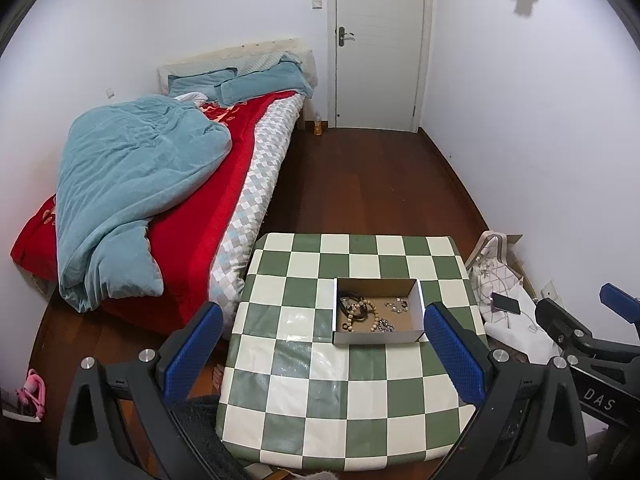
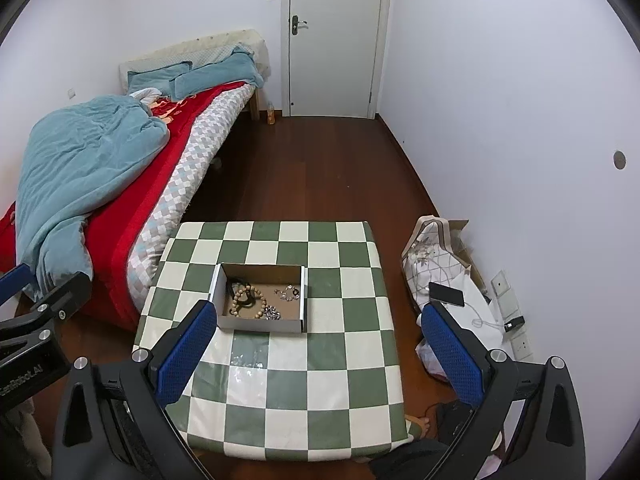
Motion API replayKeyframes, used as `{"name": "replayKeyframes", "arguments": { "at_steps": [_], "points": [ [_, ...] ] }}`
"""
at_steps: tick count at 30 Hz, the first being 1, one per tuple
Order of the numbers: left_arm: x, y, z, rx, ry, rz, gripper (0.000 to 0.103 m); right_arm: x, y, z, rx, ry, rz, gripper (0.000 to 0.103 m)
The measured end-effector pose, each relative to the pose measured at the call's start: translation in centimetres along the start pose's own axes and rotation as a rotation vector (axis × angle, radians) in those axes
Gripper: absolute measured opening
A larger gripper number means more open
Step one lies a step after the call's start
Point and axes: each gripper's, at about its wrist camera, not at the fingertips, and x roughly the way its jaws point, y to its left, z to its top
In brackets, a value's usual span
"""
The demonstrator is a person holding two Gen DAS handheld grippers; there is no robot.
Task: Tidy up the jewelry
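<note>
A shallow cardboard box (image 1: 418, 312) (image 2: 302, 300) sits on a green-and-white checked table (image 1: 304, 396) (image 2: 344, 360). Inside lie a wooden bead bracelet (image 1: 370, 318) (image 2: 252, 300), dark cords (image 1: 356, 306), and silver chain pieces (image 1: 398, 305) (image 2: 287, 293). My left gripper (image 1: 324, 334) is open and empty, held above the table's near side, short of the box. My right gripper (image 2: 320, 332) is open and empty, also above the table, with its left finger (image 2: 184, 352) near the box's front left corner. Each gripper's body shows at the edge of the other's view.
A bed (image 1: 168, 184) with a teal duvet and red blanket stands left of the table. A bag and white cloth with a phone (image 1: 506, 303) (image 2: 446, 294) lie on the floor at the right, by the wall. A closed white door (image 1: 380, 40) is at the far end. The floor is dark wood.
</note>
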Motion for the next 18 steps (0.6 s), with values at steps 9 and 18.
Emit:
{"name": "replayKeyframes", "arguments": {
  "at_steps": [9,18],
  "points": [
    [1.9,0.1,-0.2,0.004,0.034,0.032,0.103,1.5,0.2,0.9,0.004,0.019,-0.012,0.103],
    [2.4,0.2,-0.5,0.001,0.046,0.036,0.103,2.9,0.5,0.3,-0.002,0.054,-0.011,0.103]
  ]
}}
